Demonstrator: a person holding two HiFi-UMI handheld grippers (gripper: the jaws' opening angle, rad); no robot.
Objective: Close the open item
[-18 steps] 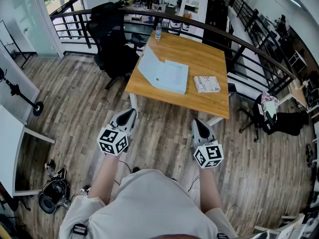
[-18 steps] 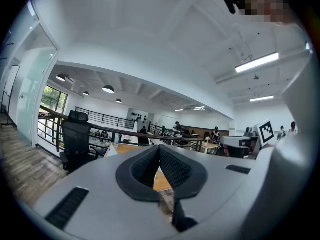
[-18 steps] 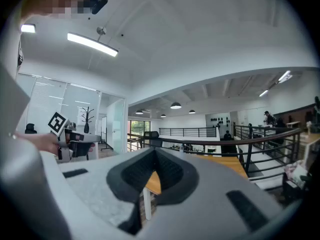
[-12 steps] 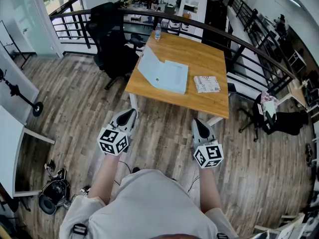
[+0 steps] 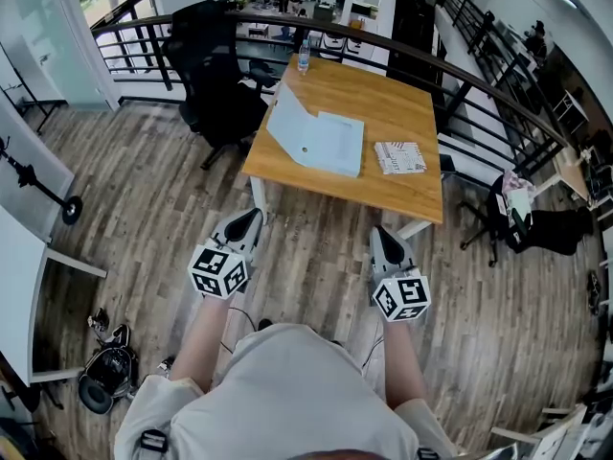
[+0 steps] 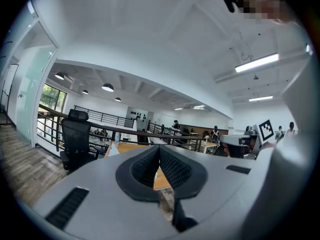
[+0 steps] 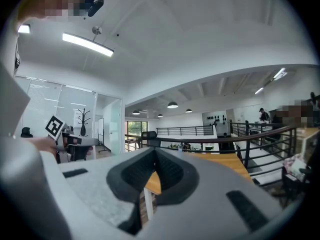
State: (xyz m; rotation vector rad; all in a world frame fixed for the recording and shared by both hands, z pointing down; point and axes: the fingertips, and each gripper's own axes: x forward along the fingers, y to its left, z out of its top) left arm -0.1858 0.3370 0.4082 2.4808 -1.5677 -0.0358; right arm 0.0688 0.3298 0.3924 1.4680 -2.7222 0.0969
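Your left gripper [image 5: 244, 221] and right gripper [image 5: 386, 239] are closed on nothing, well short of the open folder [image 5: 321, 143].
The pale-blue folder lies on the desk [image 5: 402, 192] far ahead, its cover raised on the left. It looks light, thin and floppy: push the raised cover down near its free edge rather than pinching it.

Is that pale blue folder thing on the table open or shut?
Open. The pale blue folder lies on the wooden table with one half flat and its left flap standing up at an angle.
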